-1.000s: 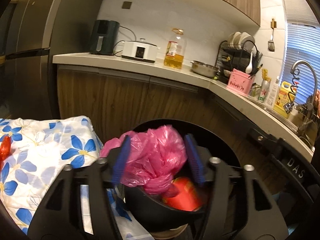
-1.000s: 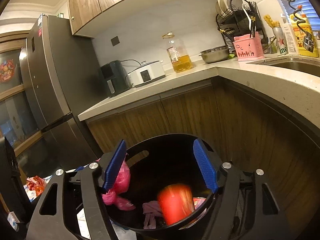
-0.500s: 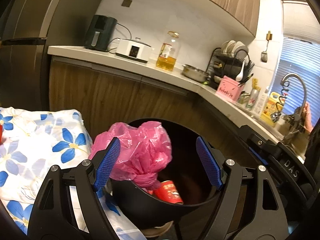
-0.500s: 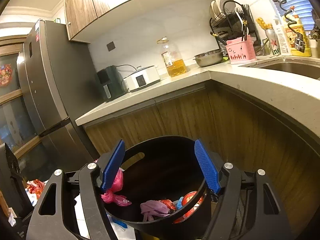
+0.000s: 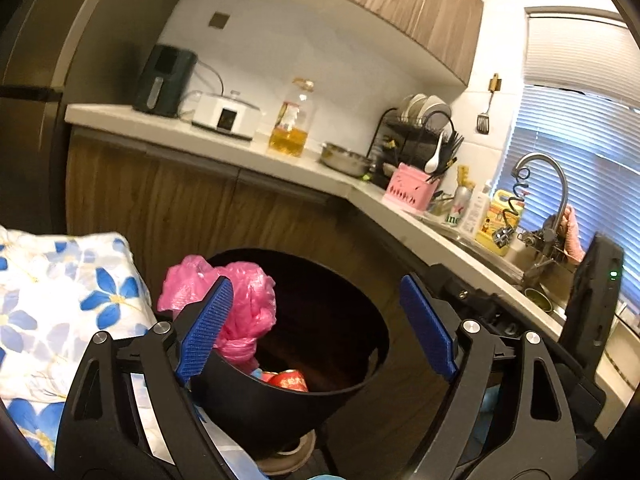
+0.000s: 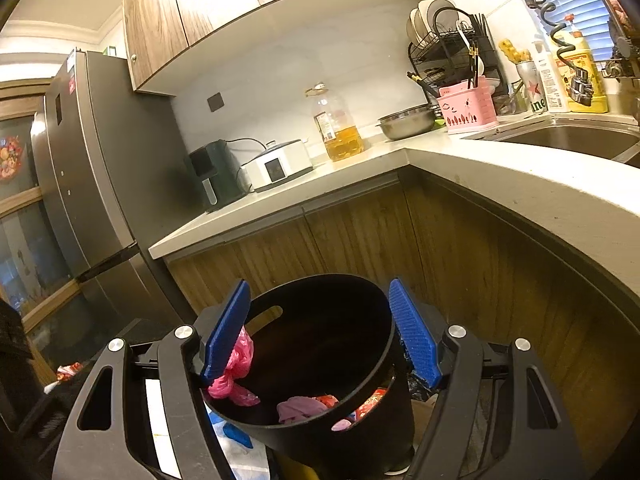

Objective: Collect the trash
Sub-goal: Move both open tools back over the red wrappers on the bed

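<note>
A: Where's the trash?
B: In the bin point(image 5: 296, 392), ahead of both grippers. A pink bag point(image 5: 244, 304) hangs on its rim by the left gripper's point(image 5: 316, 328) left finger.
A: Fingers?
B: Spread on both; the right gripper point(image 6: 320, 332) holds nothing.

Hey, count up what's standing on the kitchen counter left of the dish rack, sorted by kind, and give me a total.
Appliances: 2, the dark air fryer and the white cooker
Oil bottles: 1
Metal bowls: 1
Total: 4
</note>
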Available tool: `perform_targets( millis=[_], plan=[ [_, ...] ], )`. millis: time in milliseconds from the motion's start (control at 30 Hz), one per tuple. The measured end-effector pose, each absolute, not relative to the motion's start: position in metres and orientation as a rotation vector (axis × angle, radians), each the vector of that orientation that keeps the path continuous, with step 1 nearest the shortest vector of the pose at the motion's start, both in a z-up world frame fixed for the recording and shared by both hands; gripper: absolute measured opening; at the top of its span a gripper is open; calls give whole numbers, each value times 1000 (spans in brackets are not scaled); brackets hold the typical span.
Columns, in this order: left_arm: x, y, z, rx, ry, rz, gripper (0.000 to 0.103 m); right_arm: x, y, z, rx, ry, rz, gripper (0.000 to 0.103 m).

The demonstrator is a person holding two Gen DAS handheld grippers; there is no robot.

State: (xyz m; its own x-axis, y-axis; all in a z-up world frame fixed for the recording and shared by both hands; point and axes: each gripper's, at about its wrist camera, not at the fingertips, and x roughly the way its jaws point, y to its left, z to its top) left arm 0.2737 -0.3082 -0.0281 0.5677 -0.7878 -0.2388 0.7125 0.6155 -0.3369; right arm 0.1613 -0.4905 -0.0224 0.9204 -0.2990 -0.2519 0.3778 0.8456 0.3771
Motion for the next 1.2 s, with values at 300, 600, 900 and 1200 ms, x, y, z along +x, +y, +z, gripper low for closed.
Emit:
perform_targets(
  millis=[300,600,900,1200],
  plan=[
    [285,-264,-46,-259,427,-730,90,146,-478,-24,421,182,-354,71],
    [313,-293,-69,-238,508,-798,90,144,-476,-27,396,190,-369,71],
    [308,-304,-66,-261,471,-974,90,156,-482,-32,403,205,-382,71],
    [298,-236,-52,-270,401,-637,90,168,-462,-27,375,204,-336,71]
  ],
)
